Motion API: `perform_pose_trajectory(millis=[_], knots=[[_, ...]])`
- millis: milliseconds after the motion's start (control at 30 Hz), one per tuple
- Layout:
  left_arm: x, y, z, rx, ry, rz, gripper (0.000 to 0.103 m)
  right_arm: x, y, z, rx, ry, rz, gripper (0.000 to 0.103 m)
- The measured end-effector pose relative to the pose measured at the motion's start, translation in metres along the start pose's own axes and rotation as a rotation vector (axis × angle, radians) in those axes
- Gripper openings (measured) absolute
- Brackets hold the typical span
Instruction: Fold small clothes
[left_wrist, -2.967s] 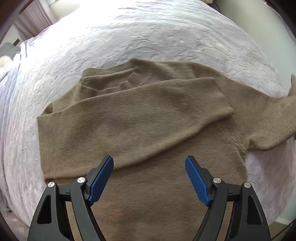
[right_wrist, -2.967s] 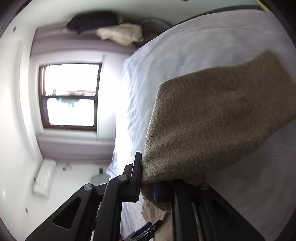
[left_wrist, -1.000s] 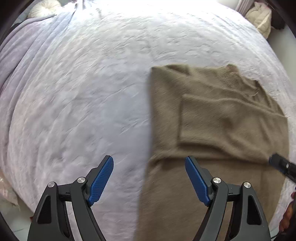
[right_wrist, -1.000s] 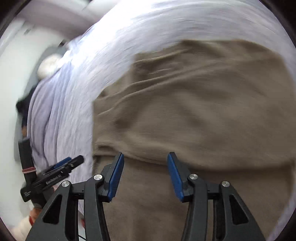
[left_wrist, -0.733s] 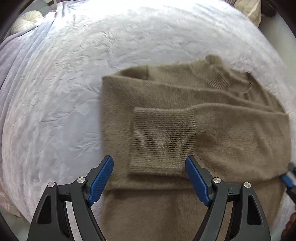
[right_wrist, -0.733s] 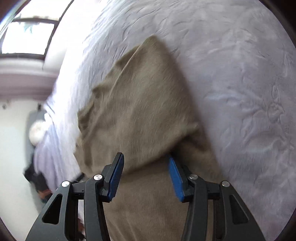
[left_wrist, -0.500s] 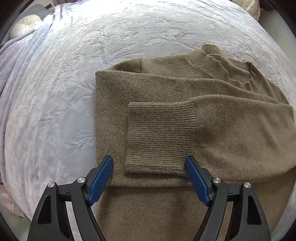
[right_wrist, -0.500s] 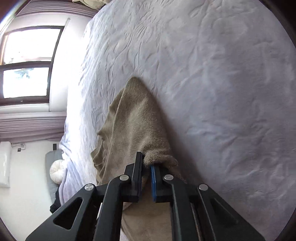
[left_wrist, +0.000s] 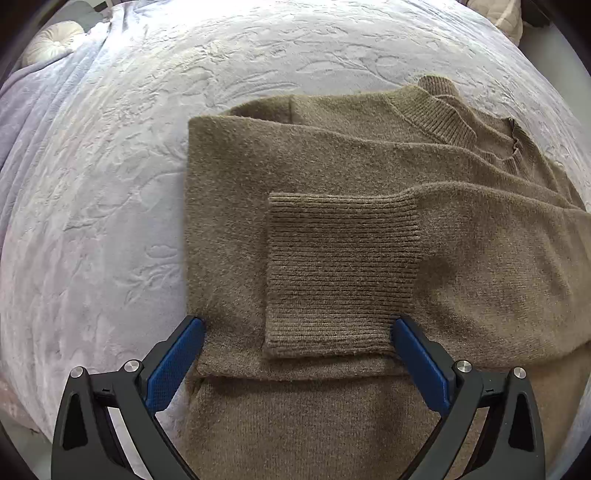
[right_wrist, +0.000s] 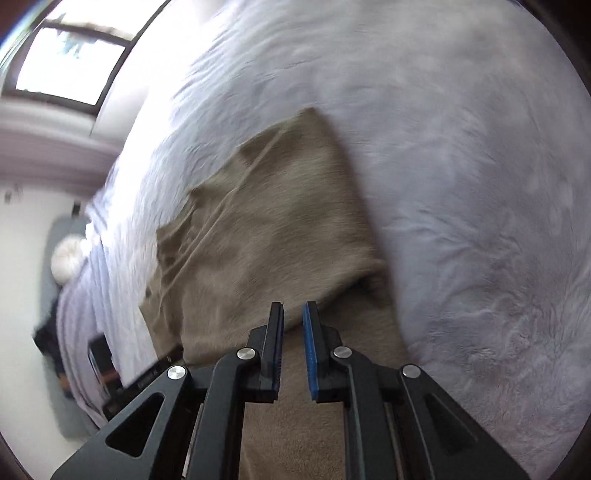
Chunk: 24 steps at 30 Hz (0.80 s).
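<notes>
- Brown sweater (left_wrist: 369, 206) lies on the pale bedspread (left_wrist: 110, 147), sleeves folded across its body
- Left gripper (left_wrist: 297, 341) gapes wide, empty, straddling the ribbed cuff (left_wrist: 340, 273)
- Right gripper (right_wrist: 293, 315) stands slightly parted above the sweater, gripping nothing

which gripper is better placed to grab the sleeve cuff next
Left. The left gripper is wide open with the ribbed cuff lying between its fingers; the right gripper is nearly closed, off at the sweater's edge.

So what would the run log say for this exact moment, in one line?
step: folding sweater on bed | sleeves: folded across body | left tool: open at cuff | right tool: narrow gap, nothing visibly held
</notes>
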<state>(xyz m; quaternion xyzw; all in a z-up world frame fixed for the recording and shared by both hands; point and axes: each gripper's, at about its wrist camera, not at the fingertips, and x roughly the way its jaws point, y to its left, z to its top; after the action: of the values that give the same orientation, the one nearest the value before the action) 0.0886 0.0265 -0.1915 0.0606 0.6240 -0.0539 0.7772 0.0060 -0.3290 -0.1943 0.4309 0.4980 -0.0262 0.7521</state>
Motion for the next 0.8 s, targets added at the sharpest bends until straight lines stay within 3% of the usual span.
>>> perform_pose_trajectory(millis=[167,267,367,400,467,500,533,633,800], knots=[[0.013,0.011,0.005,-0.063,0.025,-0.029,0.103,0.032,0.038,0.0,-0.169,0.079,-0.046,0.014],[0.014,0.015,0.005,-0.069,-0.005,-0.029,0.103,0.049,0.033,-0.001,-0.157,0.139,-0.087,0.014],[0.012,0.024,0.003,-0.073,-0.005,-0.039,0.103,0.049,0.026,-0.002,-0.112,0.15,-0.066,0.014],[0.01,0.025,0.003,-0.07,0.003,-0.042,0.103,0.046,0.025,-0.002,-0.102,0.151,-0.062,0.017],[0.007,0.027,0.003,-0.059,0.018,-0.039,0.103,0.031,0.021,-0.005,-0.11,0.15,-0.075,0.034],[-0.002,0.03,0.004,-0.049,0.027,-0.032,0.103,0.024,0.021,-0.007,-0.122,0.148,-0.093,0.057],[-0.01,0.031,0.01,-0.04,0.031,-0.023,0.103,0.017,0.019,-0.009,-0.129,0.146,-0.109,0.068],[-0.029,0.03,0.014,-0.005,0.044,0.009,0.103,0.0,0.013,-0.019,-0.127,0.157,-0.123,0.068],[-0.054,0.021,-0.012,0.09,0.096,0.027,0.103,-0.012,0.001,-0.045,-0.112,0.215,-0.157,0.068]])
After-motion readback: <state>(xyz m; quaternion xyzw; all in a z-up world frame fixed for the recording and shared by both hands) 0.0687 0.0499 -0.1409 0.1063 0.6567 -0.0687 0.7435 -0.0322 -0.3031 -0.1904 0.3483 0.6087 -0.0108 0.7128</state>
